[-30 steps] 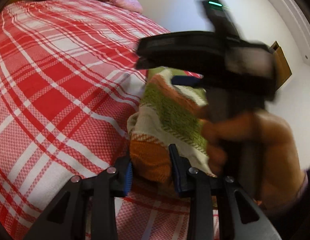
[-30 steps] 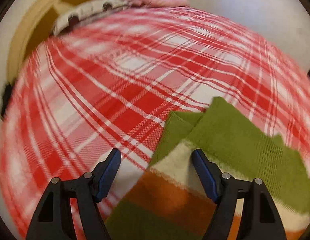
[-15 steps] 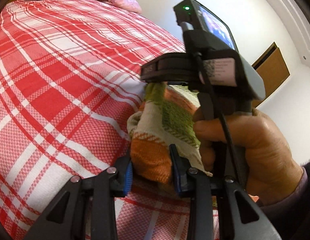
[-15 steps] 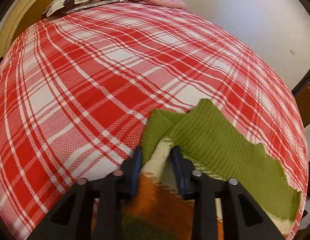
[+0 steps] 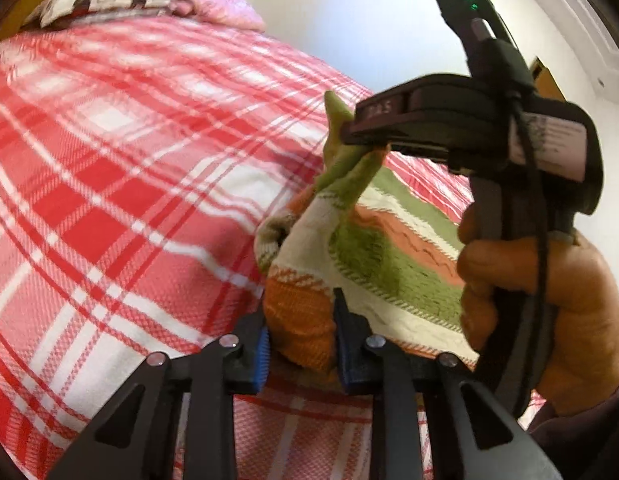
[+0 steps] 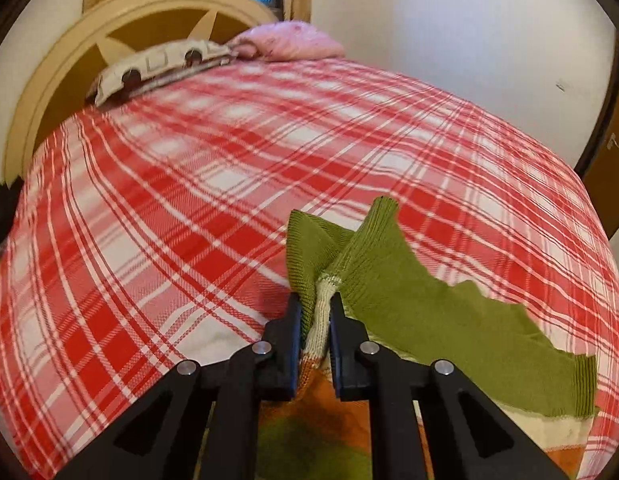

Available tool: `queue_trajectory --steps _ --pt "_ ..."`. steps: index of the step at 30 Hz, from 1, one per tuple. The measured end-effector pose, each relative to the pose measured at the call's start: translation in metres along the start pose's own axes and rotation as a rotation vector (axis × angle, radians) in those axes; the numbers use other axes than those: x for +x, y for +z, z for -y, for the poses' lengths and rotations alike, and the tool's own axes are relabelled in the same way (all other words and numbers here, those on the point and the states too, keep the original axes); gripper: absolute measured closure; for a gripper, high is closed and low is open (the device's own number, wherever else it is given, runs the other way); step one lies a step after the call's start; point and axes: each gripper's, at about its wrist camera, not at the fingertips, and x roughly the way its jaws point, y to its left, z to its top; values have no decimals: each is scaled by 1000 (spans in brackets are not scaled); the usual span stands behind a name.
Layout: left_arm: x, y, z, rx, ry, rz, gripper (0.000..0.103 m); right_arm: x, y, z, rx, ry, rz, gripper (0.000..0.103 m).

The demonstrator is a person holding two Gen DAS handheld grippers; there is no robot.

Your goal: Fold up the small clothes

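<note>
From the left wrist camera, a striped knitted jumper (image 5: 373,248) in green, orange and cream is lying on a bed covered by a red and white checked blanket (image 5: 129,200). The left gripper (image 5: 299,340) is tightening its fingers on a bunched orange part of the jumper at its near edge, with the cloth filling the gap between them. To the right, a hand (image 5: 549,312) is holding the right gripper (image 5: 351,128), which is pinching the green hem and lifting it clear of the bed.

From the right wrist camera, the right gripper (image 6: 315,320) is closing its fingers on a thin fold of cream and green knit, the pads pressing on it. The green band (image 6: 449,312) is trailing off to the right over the blanket. A pillow (image 6: 157,68) and a wooden headboard (image 6: 69,92) are sitting at the far end of the bed.

To fold well from here, both pinches likely need to stay firm and level (a slack edge would sag and skew the crease). Carrying the lifted hem across the jumper in one even sweep, then lowering it flat before releasing, should be giving a straight fold.
</note>
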Motion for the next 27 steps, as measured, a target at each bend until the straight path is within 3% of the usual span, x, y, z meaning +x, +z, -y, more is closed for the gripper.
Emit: queue_trajectory --steps 8,27 --pt "-6 7 35 108 -37 30 77 -33 -13 48 58 -30 37 92" --pt "5 -22 152 328 -190 -41 78 -93 -69 181 188 -151 82 92"
